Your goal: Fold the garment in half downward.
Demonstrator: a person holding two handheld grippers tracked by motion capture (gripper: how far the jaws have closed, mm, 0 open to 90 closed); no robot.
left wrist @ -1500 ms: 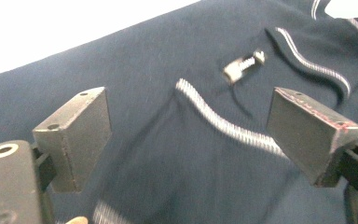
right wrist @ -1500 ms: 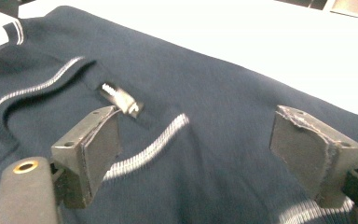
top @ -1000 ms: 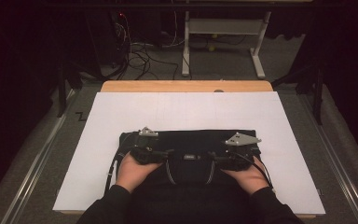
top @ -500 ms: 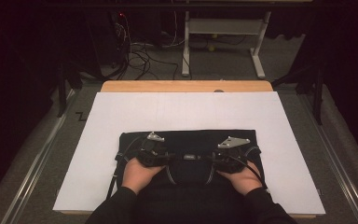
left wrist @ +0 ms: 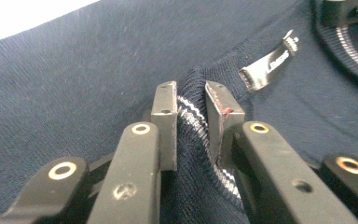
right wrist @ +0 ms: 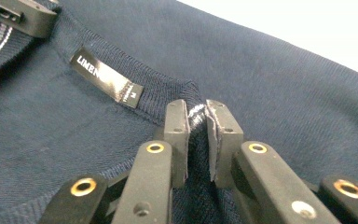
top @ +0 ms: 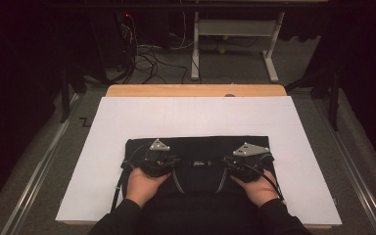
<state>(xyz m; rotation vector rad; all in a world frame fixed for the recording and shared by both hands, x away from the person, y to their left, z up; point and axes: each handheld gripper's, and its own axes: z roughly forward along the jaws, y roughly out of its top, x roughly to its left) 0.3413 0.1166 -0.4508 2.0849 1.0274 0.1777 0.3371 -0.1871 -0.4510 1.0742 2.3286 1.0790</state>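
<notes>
Both jaws just closed, pinching navy sweater (top: 196,161) collar; white-striped trim.

High view: fixed above the near side, facing forward and down over the desk (top: 196,112). Gripper views: mounted close, looking along their own jaws. All three share the dark sweater's collar (top: 198,169), (left wrist: 200,79), (right wrist: 186,91).

I am looking at my two black handheld grippers, the left gripper (top: 159,157) and the right gripper (top: 247,160), each wearing a grey three-cornered plate and trailing a thin black cable. Brass-ringed holes are dotting their black jaws. Dark long sleeves (top: 122,218) are covering my forearms.
</notes>
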